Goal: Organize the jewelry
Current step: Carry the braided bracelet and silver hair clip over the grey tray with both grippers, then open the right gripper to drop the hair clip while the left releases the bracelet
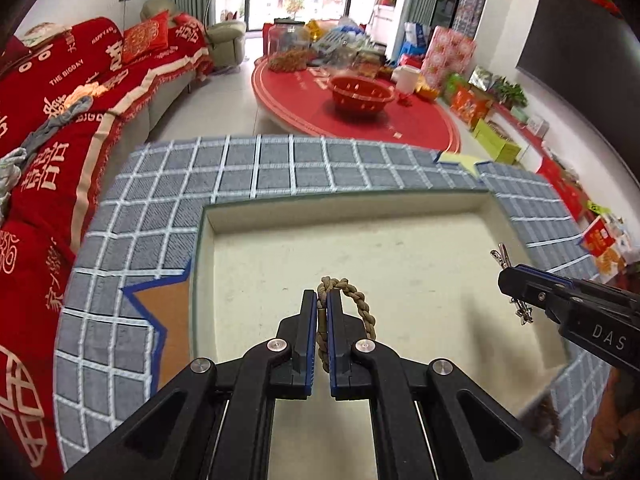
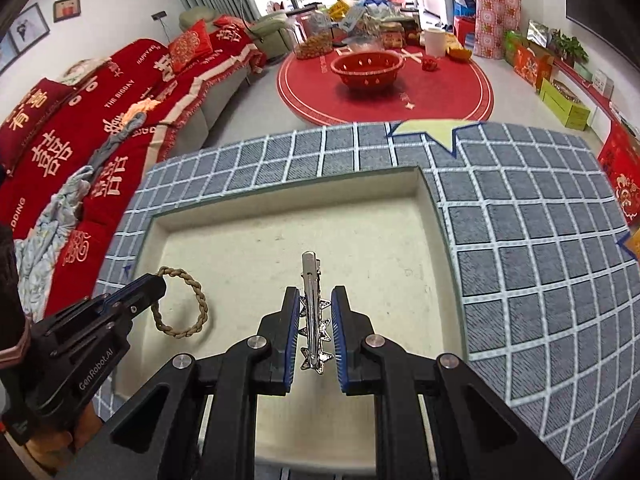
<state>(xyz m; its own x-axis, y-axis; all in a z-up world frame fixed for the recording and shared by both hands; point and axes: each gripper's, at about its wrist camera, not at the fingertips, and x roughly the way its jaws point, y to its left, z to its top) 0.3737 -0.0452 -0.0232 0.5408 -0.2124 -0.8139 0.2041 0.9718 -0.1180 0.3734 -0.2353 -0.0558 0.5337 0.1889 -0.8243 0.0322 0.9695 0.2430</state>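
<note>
My left gripper is shut on a braided tan cord bracelet and holds it over the cream tray. The bracelet hangs as a loop from the left gripper in the right wrist view. My right gripper is shut on a silver hair clip with star shapes, its long end pointing forward over the tray. In the left wrist view the right gripper comes in from the right with the clip sticking out.
The tray sits on a grey grid-patterned cloth with star patches. A red-covered sofa stands at the left. A round red table with a red basket and clutter stands beyond. Boxes line the right wall.
</note>
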